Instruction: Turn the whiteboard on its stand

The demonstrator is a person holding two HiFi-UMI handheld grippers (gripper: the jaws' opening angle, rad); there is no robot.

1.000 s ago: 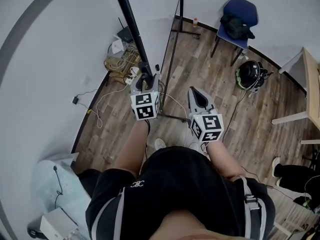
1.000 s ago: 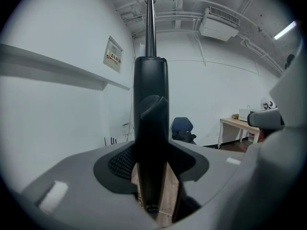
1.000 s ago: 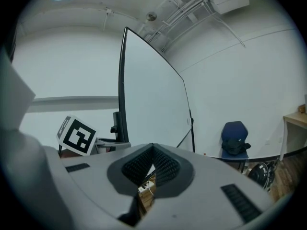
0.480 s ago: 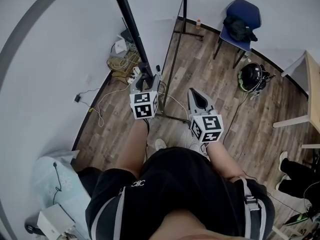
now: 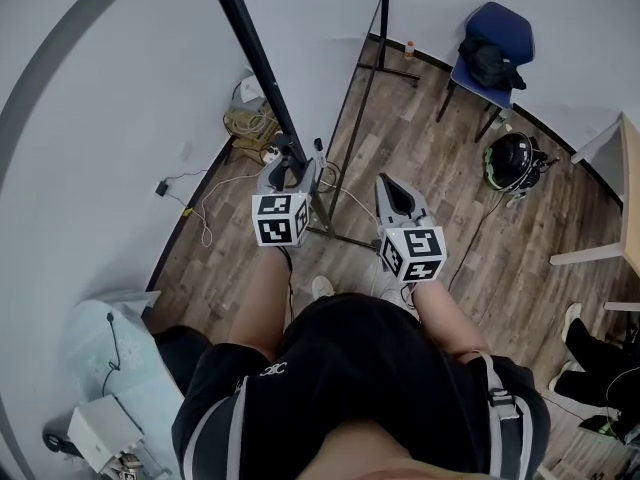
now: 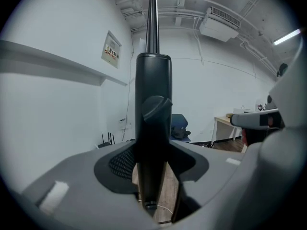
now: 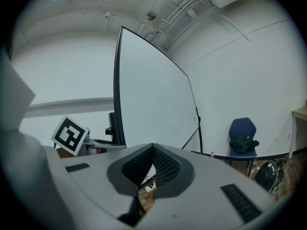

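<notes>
The whiteboard (image 7: 153, 104) stands upright on its stand, its white face (image 5: 305, 18) framed by black posts. My left gripper (image 5: 287, 168) is shut on the thick black side post (image 6: 153, 128), which fills the gap between the pads and runs up out of the left gripper view. In the head view that post (image 5: 250, 58) slants up to the top edge. My right gripper (image 5: 398, 196) hangs free to the right of the stand, shut, with nothing between its pads (image 7: 153, 162). The left gripper's marker cube (image 7: 70, 134) shows beside the board's black edge.
The stand's thin far post (image 5: 365, 58) and floor bar (image 5: 335, 233) lie ahead of my feet. Cables and a power strip (image 5: 250, 123) lie by the wall. A blue chair with a black bag (image 5: 495, 43), a helmet (image 5: 512, 158) and a desk corner (image 5: 630, 158) are to the right.
The left gripper, still clamped on the post, has drifted left and toward me. The board's far post has swung to the right in the head view. The right gripper has stayed put.
</notes>
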